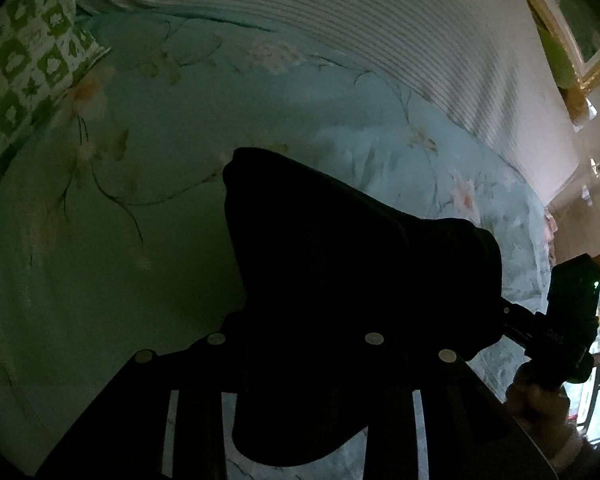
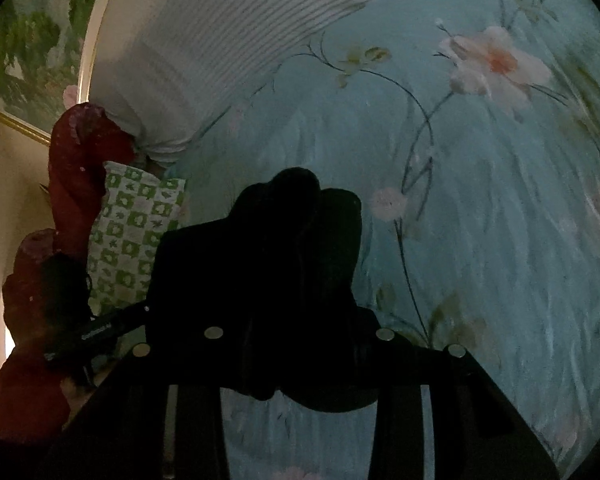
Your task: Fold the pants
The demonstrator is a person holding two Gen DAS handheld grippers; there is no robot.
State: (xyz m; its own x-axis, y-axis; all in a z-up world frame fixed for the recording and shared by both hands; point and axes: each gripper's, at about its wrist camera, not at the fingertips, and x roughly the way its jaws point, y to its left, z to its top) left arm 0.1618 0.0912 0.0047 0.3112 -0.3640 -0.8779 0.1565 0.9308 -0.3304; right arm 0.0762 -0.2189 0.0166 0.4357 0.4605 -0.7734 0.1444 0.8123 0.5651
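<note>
My left gripper (image 1: pixel 300 360) is clamped on the pants (image 1: pixel 340 260), dark cloth bunched betw. its fingers, lifted off the bedsheet (image 1: pixel 140 240) so the fabric hangs for folding. My right gripper (image 2: pixel 300 352) pinches the other end, prob. same reason. No readable writing; too dim.
</note>
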